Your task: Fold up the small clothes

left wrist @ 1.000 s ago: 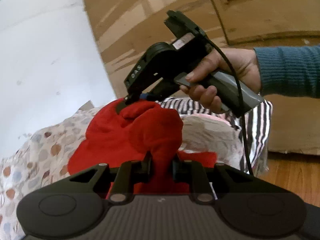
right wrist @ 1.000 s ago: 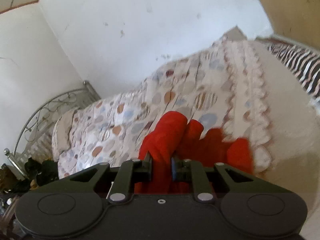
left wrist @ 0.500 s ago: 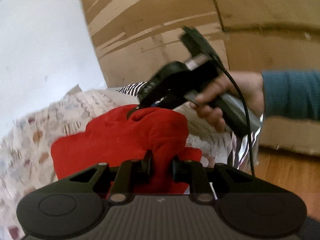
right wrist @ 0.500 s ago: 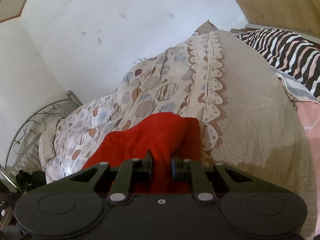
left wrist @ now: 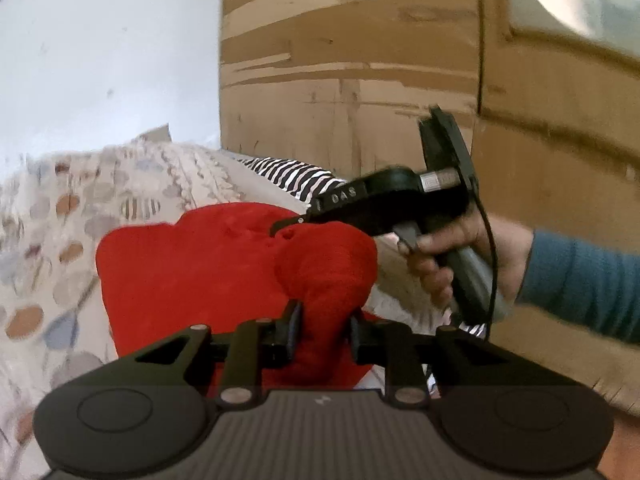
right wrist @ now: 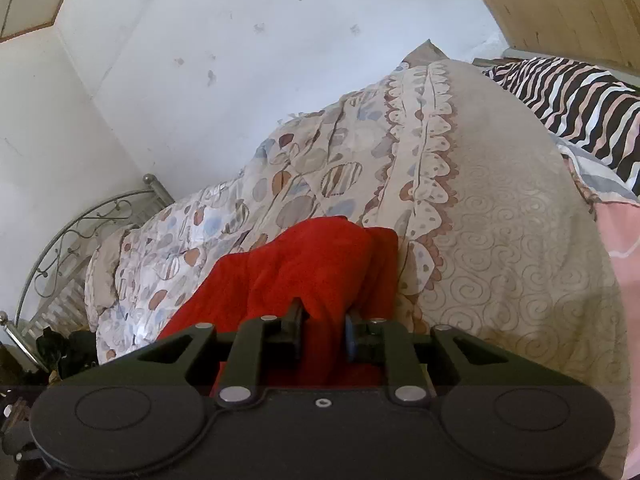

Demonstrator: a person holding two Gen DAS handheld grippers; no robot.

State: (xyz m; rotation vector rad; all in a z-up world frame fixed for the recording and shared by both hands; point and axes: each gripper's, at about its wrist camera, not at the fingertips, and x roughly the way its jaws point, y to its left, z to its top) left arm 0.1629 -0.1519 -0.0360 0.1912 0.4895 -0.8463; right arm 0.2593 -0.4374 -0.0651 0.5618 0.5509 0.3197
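Red fleece garment [left wrist: 192, 272] lying on the bed, over the patterned quilt [right wrist: 304, 168], a bunched fold of it lifted at the near edge. Left gripper [left wrist: 325, 330] low and near, its fingers [left wrist: 294, 326] just been easing apart, yet the red bunch still fills the gap and sits pinched between them. Right gripper [right wrist: 323, 334] likewise low over the cloth, fingers [right wrist: 297, 326] clamped on a ridge of the same red fleece. Seen from the left wrist camera: right gripper [left wrist: 292, 224] reaching in from the right, tips buried in the far top of the red fold, gripped by a hand [left wrist: 460, 256] in a teal knit sleeve [left wrist: 580, 284]. Zebra-striped cloth [right wrist: 580, 96] at the far right of the bed. Metal bedstead [right wrist: 80, 232] far left, white wall [right wrist: 240, 60] behind, wooden wardrobe [left wrist: 360, 80] to the right.
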